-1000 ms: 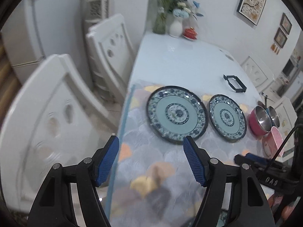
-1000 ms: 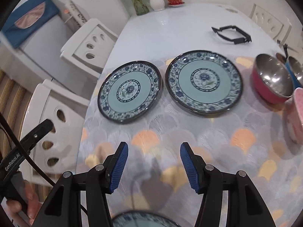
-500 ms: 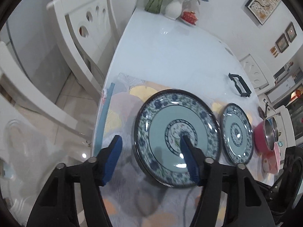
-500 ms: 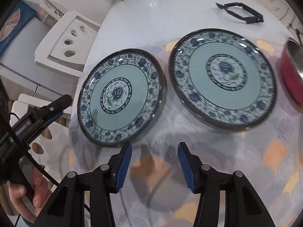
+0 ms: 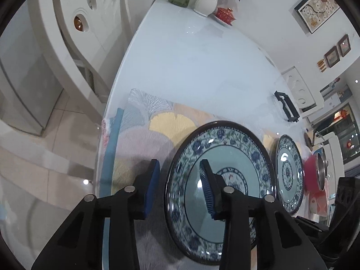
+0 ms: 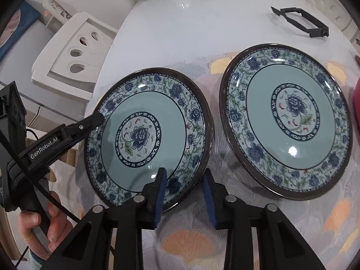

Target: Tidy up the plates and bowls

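Note:
Two blue floral plates lie side by side on a patterned placemat (image 6: 315, 213). My left gripper (image 5: 180, 189) straddles the left rim of the left plate (image 5: 236, 157). One pad hangs outside the rim and the other over the plate's well. Its jaws are closing, with a gap still showing at the rim. My right gripper (image 6: 184, 195) straddles the near right rim of the same plate (image 6: 148, 135). Its jaws are also closing and do not press on the rim. The second plate (image 6: 290, 117) sits untouched to the right. A red bowl (image 5: 311, 175) with a steel lining stands beyond it.
A black frame-like piece (image 6: 301, 22) lies on the white table (image 5: 191, 56) behind the plates. A vase of flowers (image 5: 207, 0) and a red dish stand at the far end. White chairs (image 6: 74, 54) line the left edge. A hand (image 6: 45, 225) holds the left gripper.
Both grippers have come down and forward onto the left plate, and their jaws have narrowed. They now straddle its rim from two sides.

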`<state>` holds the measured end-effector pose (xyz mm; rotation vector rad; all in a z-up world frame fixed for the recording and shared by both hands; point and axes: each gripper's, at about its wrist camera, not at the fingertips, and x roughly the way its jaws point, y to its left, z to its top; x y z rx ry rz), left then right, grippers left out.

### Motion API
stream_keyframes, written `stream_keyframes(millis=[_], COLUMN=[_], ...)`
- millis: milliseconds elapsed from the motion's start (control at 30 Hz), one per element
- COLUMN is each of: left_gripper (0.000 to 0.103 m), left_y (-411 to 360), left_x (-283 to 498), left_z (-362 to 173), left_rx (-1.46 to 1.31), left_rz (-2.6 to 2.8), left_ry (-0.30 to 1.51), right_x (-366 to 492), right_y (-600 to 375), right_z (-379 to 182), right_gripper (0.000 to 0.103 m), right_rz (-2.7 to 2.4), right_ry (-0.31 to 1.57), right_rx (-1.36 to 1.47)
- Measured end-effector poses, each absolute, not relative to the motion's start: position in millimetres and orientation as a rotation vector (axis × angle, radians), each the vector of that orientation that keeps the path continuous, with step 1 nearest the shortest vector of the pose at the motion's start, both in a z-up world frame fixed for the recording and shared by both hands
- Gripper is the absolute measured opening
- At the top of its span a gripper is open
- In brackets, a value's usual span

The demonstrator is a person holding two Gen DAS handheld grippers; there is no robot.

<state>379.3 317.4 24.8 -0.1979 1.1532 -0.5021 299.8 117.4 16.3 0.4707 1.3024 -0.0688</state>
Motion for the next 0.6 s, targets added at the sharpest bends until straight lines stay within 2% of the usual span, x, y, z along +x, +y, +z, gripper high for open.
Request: stream_keyframes(millis=[267,600], left_gripper=[0.019,0.019], left_y=[318.6,319.2], left_x=[382.5,356.8], left_z=[21.5,34.8], left_rx=[-0.207,-0.148], left_rz=[-0.514,-0.499], left_ry=[1.124,1.090], right_x=[304.7,285.9], right_y=[116.0,111.6], right_z=[13.9,25.6], right_gripper=[0.024,0.023], right_rz=[-0.055,-0.036], right_ry=[1.290,1.284], right_rx=[0.441,0.447])
